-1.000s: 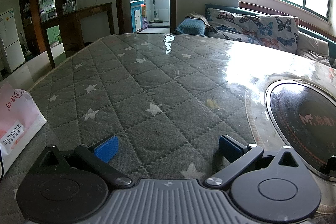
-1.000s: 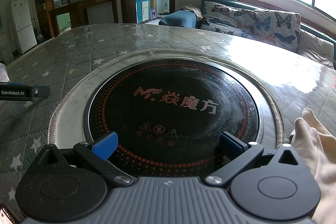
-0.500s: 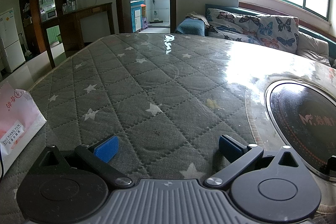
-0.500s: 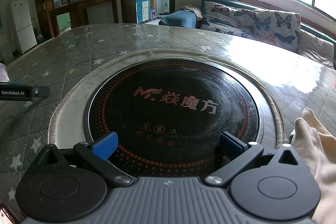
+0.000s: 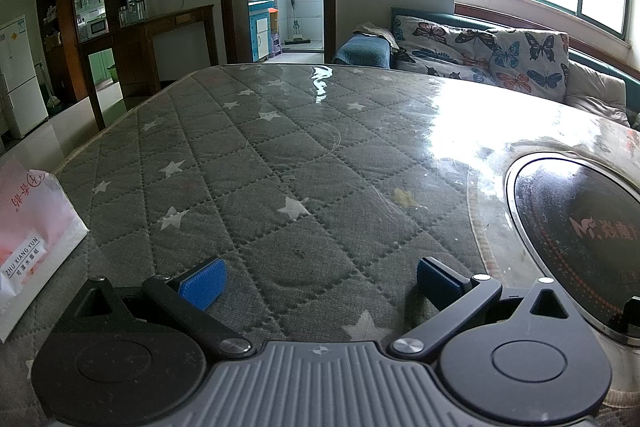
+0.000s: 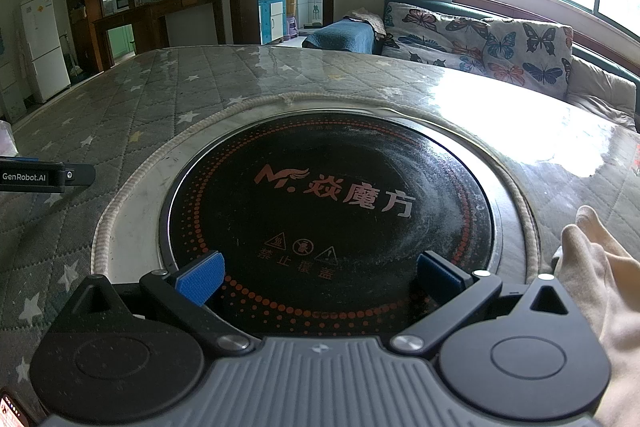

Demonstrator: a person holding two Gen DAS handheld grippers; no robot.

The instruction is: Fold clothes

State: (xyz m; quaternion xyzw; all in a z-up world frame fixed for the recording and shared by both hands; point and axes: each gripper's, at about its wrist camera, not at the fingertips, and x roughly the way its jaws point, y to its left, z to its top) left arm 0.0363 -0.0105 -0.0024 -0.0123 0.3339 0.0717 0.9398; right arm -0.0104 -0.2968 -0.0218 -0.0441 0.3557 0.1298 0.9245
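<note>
A cream garment (image 6: pixel 600 291) lies at the right edge of the right wrist view, partly cut off by the frame. My right gripper (image 6: pixel 320 281) stands open just left of it, low over the black round cooktop (image 6: pixel 328 203), with nothing between its blue pads. My left gripper (image 5: pixel 320 281) is open as well, low over the grey quilted star-pattern table cover (image 5: pixel 256 179), holding nothing. No garment shows in the left wrist view. The left gripper's finger (image 6: pixel 48 177) pokes into the right wrist view at the far left.
The cooktop (image 5: pixel 576 227) is set into the round table and ringed by a rope trim (image 6: pixel 132 187). A pink and white packet (image 5: pixel 28 235) lies at the table's left edge. A butterfly-print sofa (image 5: pixel 492 55) stands behind, under the windows.
</note>
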